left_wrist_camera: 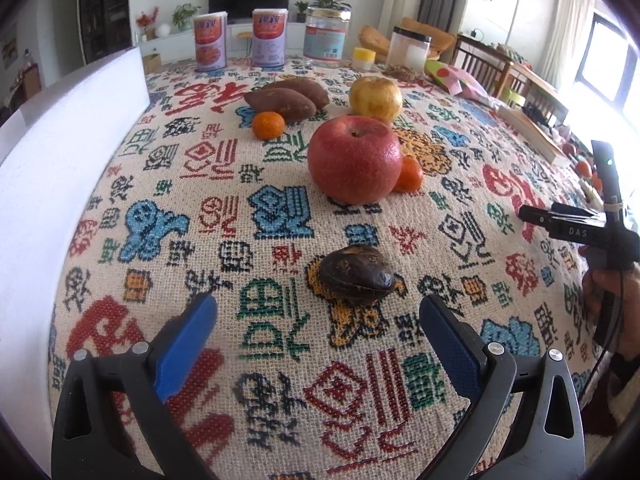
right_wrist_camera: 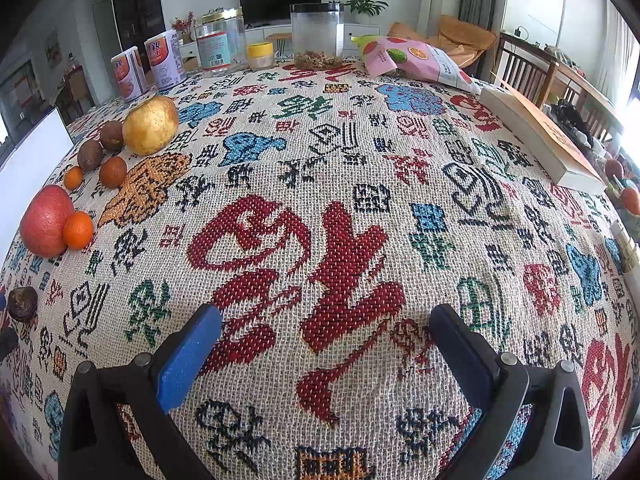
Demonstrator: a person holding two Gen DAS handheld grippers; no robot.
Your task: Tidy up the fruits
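Observation:
In the left wrist view my left gripper is open, just short of a dark shrivelled fruit on the patterned cloth. Behind it stand a red apple with a mandarin touching its right side, a second mandarin, two sweet potatoes and a yellow pear. My right gripper is open and empty over bare cloth; the apple, the mandarin, the pear and the dark fruit lie far to its left. The right gripper also shows at the right edge.
Cans, jars and a yellow-lidded pot line the table's far edge. A white board stands along the left. A pink snack bag and a book lie at the right.

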